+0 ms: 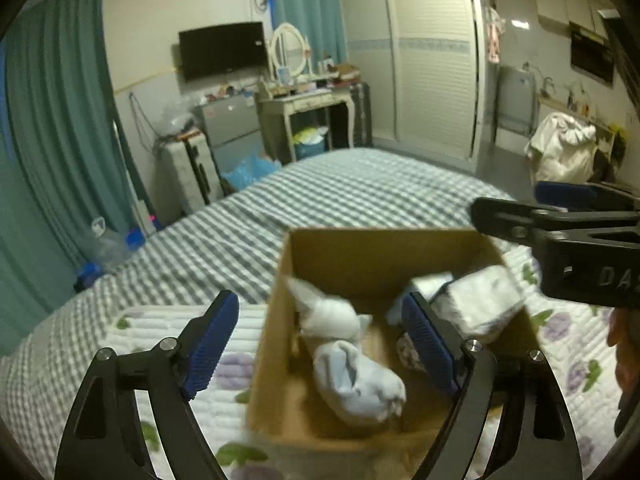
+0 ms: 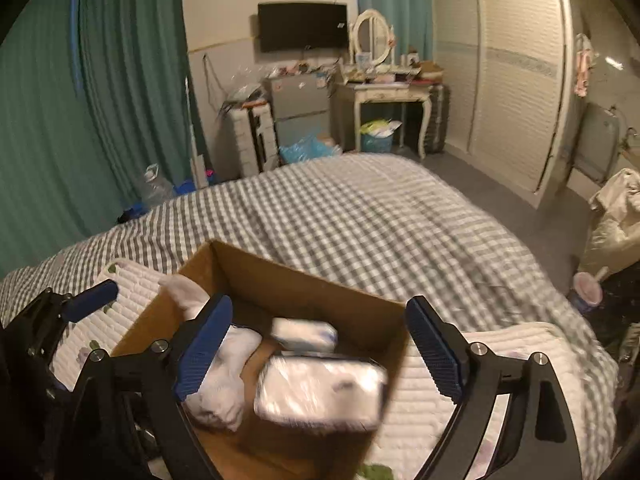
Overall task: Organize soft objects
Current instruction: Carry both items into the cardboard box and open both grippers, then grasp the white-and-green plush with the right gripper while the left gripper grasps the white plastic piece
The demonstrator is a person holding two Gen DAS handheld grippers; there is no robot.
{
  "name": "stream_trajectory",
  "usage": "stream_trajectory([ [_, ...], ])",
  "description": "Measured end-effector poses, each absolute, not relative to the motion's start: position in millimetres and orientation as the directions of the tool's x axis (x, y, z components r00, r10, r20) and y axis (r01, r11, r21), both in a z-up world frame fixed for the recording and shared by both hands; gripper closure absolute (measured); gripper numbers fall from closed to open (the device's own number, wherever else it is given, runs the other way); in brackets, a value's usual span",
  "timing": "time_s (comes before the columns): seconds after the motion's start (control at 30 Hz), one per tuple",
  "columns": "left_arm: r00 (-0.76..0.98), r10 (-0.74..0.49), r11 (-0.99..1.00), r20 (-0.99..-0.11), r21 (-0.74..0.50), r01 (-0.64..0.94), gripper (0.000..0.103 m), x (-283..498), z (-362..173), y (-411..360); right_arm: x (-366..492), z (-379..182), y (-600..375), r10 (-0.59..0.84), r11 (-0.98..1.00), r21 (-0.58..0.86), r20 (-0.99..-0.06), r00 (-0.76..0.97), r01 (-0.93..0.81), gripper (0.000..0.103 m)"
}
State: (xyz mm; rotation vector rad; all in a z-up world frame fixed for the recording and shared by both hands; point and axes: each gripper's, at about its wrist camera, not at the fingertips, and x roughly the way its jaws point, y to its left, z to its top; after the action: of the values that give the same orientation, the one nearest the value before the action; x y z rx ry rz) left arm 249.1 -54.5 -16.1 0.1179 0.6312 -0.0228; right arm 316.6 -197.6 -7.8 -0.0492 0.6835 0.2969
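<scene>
An open cardboard box [image 1: 360,252] sits on a floral quilted mat on the bed. Inside lie a white rolled sock bundle [image 1: 330,316], a pale blue sock bundle [image 1: 356,384] and a wrapped white soft pack [image 1: 478,302]. My left gripper [image 1: 320,344] is open and empty above the box's near left side. My right gripper [image 2: 320,350] is open and empty over the box [image 2: 288,280]; below it lie the large soft pack [image 2: 320,394], a smaller pack [image 2: 304,334] and white socks [image 2: 224,380]. The right gripper's finger also shows in the left wrist view [image 1: 560,236].
The floral quilted mat [image 1: 168,332] lies on a grey checked bedspread [image 1: 340,192]. Beyond the bed stand a dressing table [image 1: 308,100], a small fridge [image 1: 228,128], sliding wardrobe doors [image 1: 424,60] and teal curtains [image 1: 52,120]. A cup [image 2: 587,286] stands right of the bed.
</scene>
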Motion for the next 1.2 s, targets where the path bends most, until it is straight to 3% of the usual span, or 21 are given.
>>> stream_trajectory([
  [0.2,0.876,0.024,0.993,-0.482,0.113,0.034,0.018,177.2,60.8,-45.2,242.7,63.8,-219.6,0.235,0.963,0.024,-0.563,0.792,-0.269,0.013],
  [0.33,0.920,0.032,0.995,-0.390,0.101,0.009,0.008,119.1,110.1,-33.2,175.1,111.9,-227.5,0.233,0.963,-0.007,-0.489,0.840,-0.271,0.002],
  [0.57,0.927,0.010,0.995,-0.374,0.099,0.029,0.008,59.9,121.6,-16.9,94.3,133.2,-225.0,0.247,0.955,-0.036,-0.458,0.854,-0.295,0.000],
  [0.7,0.907,0.021,0.993,-0.420,0.116,0.030,0.008,47.8,85.6,-15.5,72.4,101.7,-211.4,0.258,0.945,-0.052,-0.488,0.834,-0.322,0.000],
  [0.97,0.829,0.038,0.993,-0.558,0.116,0.032,0.008,69.2,-28.5,-7.9,81.5,-19.9,-182.2,0.237,0.931,-0.092,-0.585,0.776,-0.354,0.000],
  [1.2,0.782,0.029,0.996,-0.623,0.084,0.031,0.010,84.0,-98.4,-2.0,119.1,-106.5,-177.2,0.213,0.948,-0.013,-0.712,0.669,-0.317,0.000],
])
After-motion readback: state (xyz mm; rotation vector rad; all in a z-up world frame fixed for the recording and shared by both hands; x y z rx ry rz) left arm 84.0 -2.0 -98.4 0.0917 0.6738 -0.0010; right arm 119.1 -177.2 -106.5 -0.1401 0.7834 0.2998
